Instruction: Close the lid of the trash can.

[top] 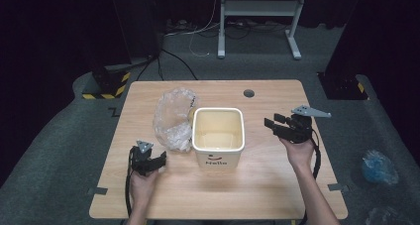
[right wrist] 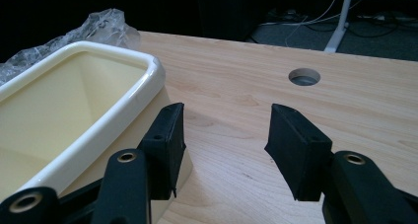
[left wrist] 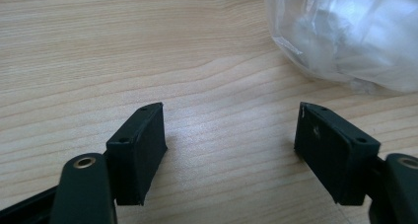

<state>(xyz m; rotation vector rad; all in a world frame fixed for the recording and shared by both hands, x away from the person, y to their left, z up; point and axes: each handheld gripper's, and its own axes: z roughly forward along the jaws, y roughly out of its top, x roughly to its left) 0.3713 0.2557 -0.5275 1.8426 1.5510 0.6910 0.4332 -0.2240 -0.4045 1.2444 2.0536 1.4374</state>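
A cream bin (top: 218, 135) stood empty mid-table, with a crumpled clear plastic bag (top: 172, 118) lying just beside it on the wooden table (top: 267, 185). The left gripper (top: 159, 160) rested near the bag, jaws spread and holding nothing; the right gripper (top: 271, 124) hovered beside the bin's other wall, also spread and empty. The work looked barely begun: bag not yet grasped, bin unlined

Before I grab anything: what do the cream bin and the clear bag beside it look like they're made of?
Cream bin: probably smooth, slightly glossy plastic; thick rounded rim, soft highlights, though glazed ceramic can't be ruled out. Clear bag: thin transparent plastic film, crinkled with sharp glints. Table: light wood-grain surface, possibly laminate.
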